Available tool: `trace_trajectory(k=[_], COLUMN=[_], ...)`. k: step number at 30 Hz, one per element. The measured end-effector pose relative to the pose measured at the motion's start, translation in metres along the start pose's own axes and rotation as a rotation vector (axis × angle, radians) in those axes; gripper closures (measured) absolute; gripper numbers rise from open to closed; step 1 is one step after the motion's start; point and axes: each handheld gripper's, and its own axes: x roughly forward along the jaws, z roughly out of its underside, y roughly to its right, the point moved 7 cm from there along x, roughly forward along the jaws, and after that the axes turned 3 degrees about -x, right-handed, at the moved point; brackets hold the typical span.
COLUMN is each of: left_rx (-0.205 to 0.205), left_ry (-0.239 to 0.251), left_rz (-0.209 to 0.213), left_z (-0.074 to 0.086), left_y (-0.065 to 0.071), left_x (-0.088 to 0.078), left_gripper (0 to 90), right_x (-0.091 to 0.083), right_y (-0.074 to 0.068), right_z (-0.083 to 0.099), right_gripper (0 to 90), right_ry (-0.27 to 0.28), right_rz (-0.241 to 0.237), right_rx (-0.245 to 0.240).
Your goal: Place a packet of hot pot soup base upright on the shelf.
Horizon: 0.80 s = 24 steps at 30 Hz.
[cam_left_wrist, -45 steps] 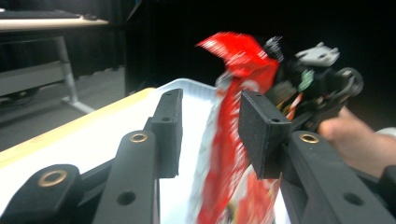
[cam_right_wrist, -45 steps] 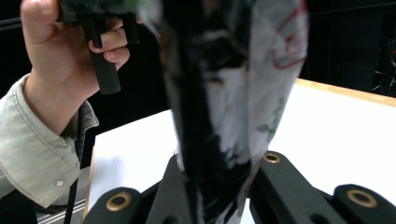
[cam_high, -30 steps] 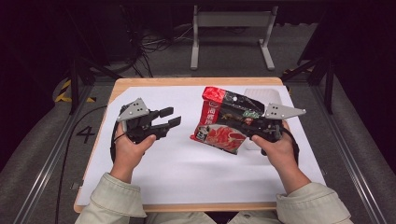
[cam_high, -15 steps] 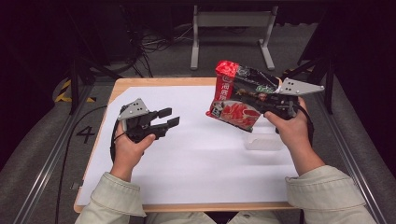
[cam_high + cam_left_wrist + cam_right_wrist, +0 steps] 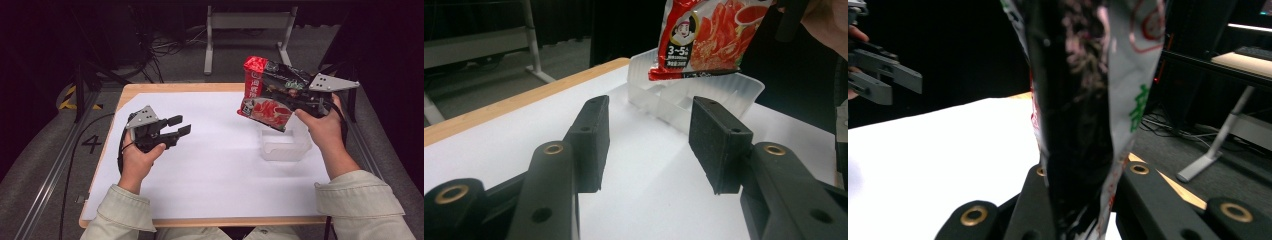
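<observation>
A red and black food packet (image 5: 260,107) hangs in the air over the right side of the table, with my right gripper (image 5: 282,97) shut on its edge. In the right gripper view the packet (image 5: 1083,100) rises from between the closed jaws (image 5: 1075,200). Just below it a clear plastic container (image 5: 282,145) stands on the white sheet. My left gripper (image 5: 179,126) rests open and empty at the left, pointing right. In the left gripper view its pads (image 5: 646,142) frame the container (image 5: 724,92), with the packet (image 5: 704,40) above.
A white sheet (image 5: 215,165) covers the wooden table (image 5: 165,87). Behind the table stands a metal stand (image 5: 247,35) with cables on the floor. Black rails run along both sides of the table.
My right hand has lifted the packet up and to the right, uncovering the clear container beneath it. The left hand and its gripper have stayed where they were.
</observation>
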Motion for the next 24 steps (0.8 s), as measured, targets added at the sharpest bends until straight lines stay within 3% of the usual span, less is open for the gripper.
trace_trajectory(k=[9, 14, 24], left_rx=[-0.009, -0.013, -0.017], left_ry=[-0.004, -0.010, -0.015], left_rz=[-0.002, -0.004, -0.008], left_z=[0.001, 0.002, 0.003], left_y=[-0.001, -0.001, -0.002], left_x=[0.001, 0.002, 0.001], left_gripper=[51.4, 51.2, 49.8], right_x=[-0.017, -0.021, -0.029], right_y=[0.017, 0.024, 0.031], right_z=[0.006, 0.009, 0.022], right_gripper=[83.6, 83.6, 83.6], right_ry=[-0.048, -0.071, -0.075], right_rz=[0.086, 0.122, 0.139], right_rx=[-0.022, -0.011, 0.010])
